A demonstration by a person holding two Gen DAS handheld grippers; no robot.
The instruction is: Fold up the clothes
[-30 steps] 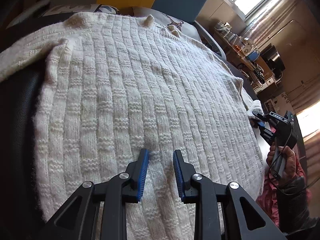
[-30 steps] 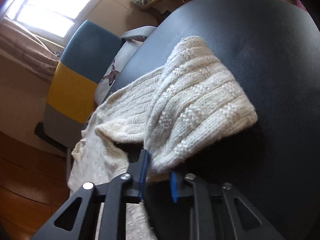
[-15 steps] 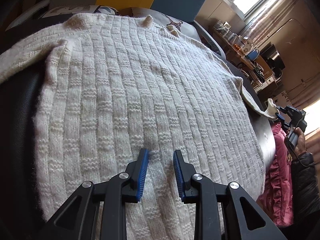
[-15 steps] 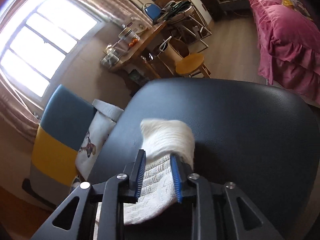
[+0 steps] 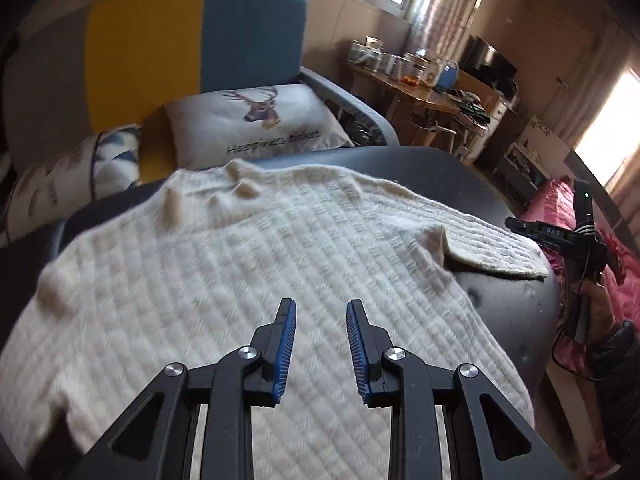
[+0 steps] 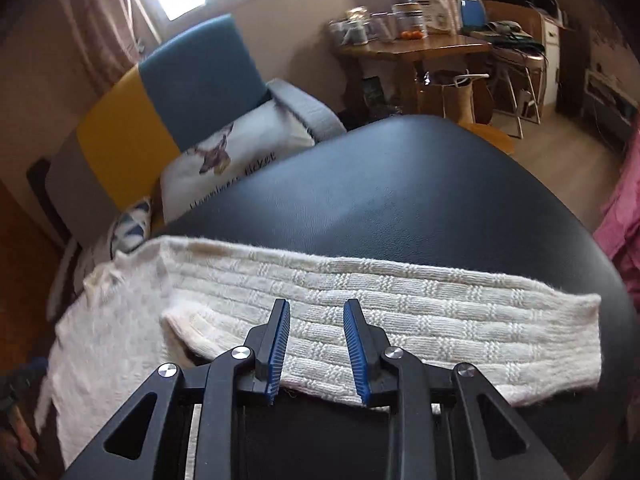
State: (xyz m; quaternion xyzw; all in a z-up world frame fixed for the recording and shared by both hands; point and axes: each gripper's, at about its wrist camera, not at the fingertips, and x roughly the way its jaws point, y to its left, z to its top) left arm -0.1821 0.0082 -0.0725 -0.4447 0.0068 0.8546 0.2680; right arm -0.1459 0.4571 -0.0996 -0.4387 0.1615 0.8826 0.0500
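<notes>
White pillow (image 5: 256, 124) ("Happiness ticket") behind sweater (image 5: 224, 280)

A home: sofa (image 5: 192, 40), pillow (image 5: 256, 120), pink bedding (image 6: 624, 200).

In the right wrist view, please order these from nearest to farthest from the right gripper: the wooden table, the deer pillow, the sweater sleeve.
From the right gripper:
1. Sweater sleeve: directly under the fingertips, stretched across the black surface.
2. Deer pillow: farther back on the left, on the sofa.
3. Wooden table: farthest, upper right, near the window.
</notes>
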